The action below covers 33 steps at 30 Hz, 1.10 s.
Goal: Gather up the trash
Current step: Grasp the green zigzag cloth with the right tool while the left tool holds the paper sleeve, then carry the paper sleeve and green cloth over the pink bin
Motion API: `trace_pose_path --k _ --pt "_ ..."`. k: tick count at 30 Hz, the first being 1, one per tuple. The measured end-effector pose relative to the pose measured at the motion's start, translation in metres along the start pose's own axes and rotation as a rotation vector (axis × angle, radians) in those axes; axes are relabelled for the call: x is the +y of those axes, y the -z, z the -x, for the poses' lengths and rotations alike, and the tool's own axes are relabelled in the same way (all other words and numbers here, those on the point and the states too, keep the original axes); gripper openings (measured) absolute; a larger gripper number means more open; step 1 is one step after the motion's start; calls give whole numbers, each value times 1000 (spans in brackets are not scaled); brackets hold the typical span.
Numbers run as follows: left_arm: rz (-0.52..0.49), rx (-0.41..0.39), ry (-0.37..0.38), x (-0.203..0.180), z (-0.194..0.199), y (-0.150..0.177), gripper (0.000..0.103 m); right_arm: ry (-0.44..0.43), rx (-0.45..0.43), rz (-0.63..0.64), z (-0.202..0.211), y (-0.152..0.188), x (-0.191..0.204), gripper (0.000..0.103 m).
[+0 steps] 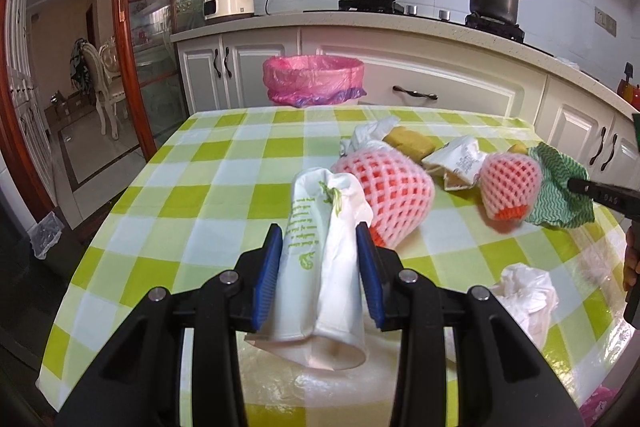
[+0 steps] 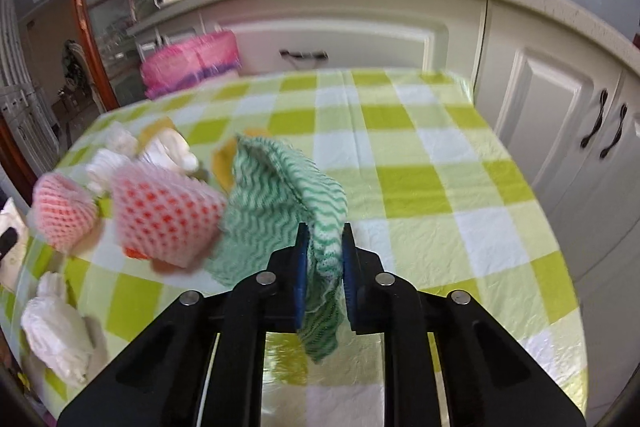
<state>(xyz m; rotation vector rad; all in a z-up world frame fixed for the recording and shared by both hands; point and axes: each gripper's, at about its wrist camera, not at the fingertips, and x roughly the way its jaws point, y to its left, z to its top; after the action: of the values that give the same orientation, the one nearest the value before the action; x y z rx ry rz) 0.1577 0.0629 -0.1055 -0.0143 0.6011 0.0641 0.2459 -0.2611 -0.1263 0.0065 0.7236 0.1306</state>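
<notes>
Left gripper [image 1: 320, 251]: 2 pads pinching white paper bag [image 1: 320, 259] mid-length; likely light, crushable. Right gripper [image 2: 324, 259]: clamping soft green cloth [image 2: 280, 195].

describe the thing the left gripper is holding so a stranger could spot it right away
On the green-and-white checked table, look at the near edge, where the left gripper is shut on a crushed white paper cup. Unlike the pink foam fruit nets just behind it, it is smooth, with small green print.

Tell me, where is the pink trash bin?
The pink-lined trash bin stands on the floor past the table's far edge, against the white cabinets, left of centre in the left wrist view.
</notes>
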Motion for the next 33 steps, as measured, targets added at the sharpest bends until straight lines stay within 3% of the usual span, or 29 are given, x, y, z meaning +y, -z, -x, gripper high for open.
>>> trace_pose_path --k 11,18,33 --pt "-15 -94 9 -2 27 -18 37 -79 -194 61 63 -38 34 14" --pt "-19 -136 20 -2 34 -31 37 -115 -233 123 74 -51 64 14" --pt "-31 -190 33 2 22 -72 37 -193 -276 184 57 -91 117 14"
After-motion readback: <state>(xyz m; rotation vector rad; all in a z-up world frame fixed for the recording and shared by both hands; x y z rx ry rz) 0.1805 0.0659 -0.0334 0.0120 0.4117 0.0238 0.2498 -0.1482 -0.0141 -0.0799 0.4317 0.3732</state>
